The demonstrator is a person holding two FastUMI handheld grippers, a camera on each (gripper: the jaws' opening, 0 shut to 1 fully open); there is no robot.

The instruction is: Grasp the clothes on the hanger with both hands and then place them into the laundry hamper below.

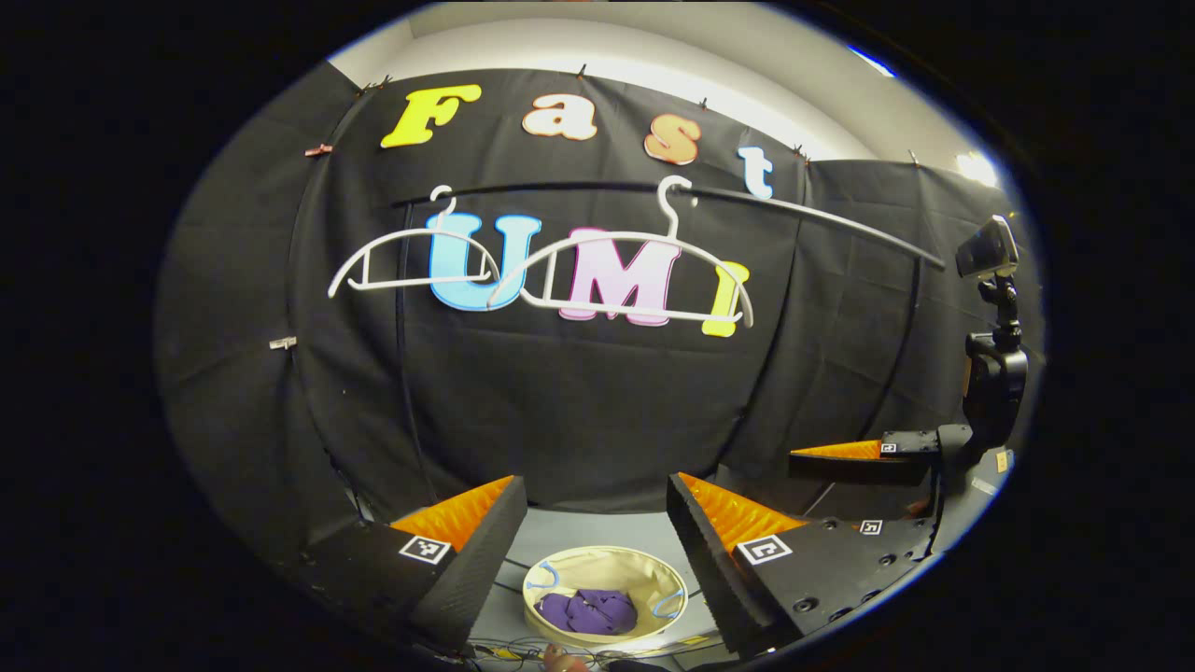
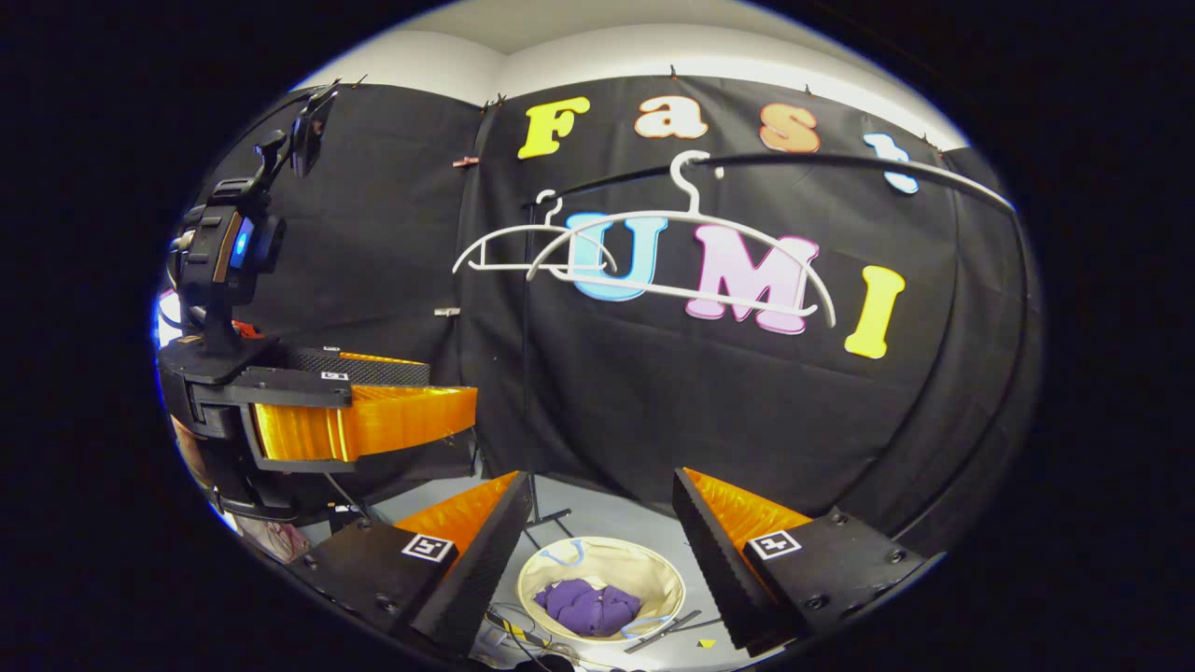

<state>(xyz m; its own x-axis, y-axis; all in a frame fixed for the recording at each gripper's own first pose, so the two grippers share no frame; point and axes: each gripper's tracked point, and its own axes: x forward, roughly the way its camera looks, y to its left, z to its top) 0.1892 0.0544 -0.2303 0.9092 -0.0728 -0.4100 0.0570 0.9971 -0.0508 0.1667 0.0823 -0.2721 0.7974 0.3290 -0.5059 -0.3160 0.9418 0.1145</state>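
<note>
Lay finished, seemingly: purple clothes [image 1: 590, 611] in hamper [image 1: 605, 563], hangers [image 1: 624, 271] bare, left claw [image 1: 593, 523] and right claw [image 2: 597, 523] both spread, empty.

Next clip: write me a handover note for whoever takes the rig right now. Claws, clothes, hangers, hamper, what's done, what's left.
Left claw: open, holding nothing, raised above the hamper.
Right claw: open, holding nothing, also above the hamper.
Purple clothes lie bunched inside the hamper on the floor.
Two white hangers hang bare on the rail.
Done: garment off the hanger and in the hamper.
Left: nothing visible to move; just withdraw.
</note>
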